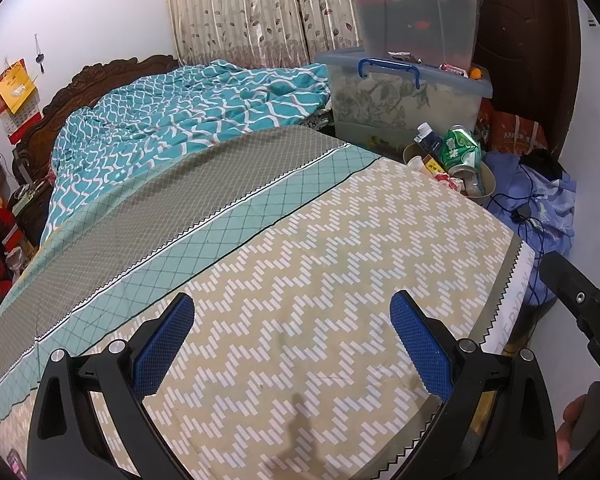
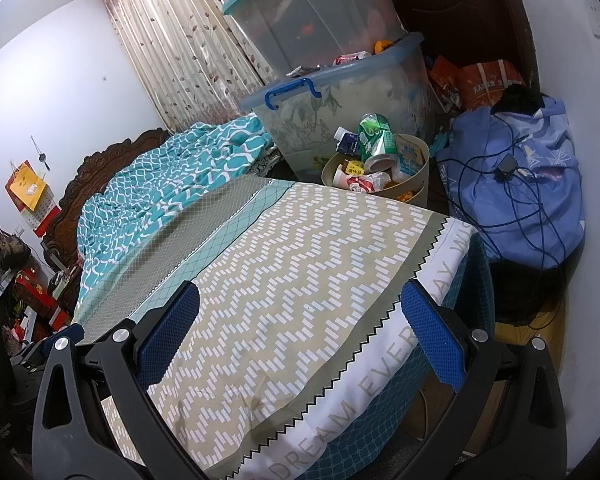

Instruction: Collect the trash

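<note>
Bed [image 1: 300, 264] bare; both tools gape; full bin [image 2: 414, 168] beside corner.

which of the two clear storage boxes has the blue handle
The lower storage box, the one with the leaf print beside the trash bin. The upper box stacked on it has a teal lid and no blue handle showing.

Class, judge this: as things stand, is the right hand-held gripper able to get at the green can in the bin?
Probably yes. The right hand-held gripper is open, the green can lies atop the bin, and only flat bedding lies between.
</note>
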Available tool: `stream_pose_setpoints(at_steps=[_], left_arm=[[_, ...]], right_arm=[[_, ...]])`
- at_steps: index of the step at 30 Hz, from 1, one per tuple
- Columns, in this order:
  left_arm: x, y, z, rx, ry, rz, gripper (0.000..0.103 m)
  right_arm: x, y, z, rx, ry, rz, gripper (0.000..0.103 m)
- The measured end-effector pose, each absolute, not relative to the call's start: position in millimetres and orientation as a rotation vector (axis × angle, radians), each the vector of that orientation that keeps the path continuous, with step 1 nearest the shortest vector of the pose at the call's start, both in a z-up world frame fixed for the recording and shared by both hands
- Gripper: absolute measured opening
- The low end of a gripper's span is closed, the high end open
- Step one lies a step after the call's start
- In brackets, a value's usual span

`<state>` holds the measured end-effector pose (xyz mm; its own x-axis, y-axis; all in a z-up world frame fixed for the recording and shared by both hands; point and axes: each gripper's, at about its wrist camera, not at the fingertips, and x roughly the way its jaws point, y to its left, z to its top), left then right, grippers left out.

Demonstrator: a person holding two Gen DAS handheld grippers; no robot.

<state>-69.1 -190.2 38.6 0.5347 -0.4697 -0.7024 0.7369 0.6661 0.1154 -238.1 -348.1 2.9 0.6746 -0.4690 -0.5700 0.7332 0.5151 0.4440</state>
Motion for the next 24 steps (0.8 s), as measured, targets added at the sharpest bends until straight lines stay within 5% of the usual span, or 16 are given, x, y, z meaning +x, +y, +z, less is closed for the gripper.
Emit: stream_pose_setpoints(at_steps=[24], left_arm=[[-66.6,-185.0,36.1,0.431,0.689,-0.744,0.094]], right_arm=[[-237.9,-347.5,3.8,0.722,0.408,-0.748,0.1]])
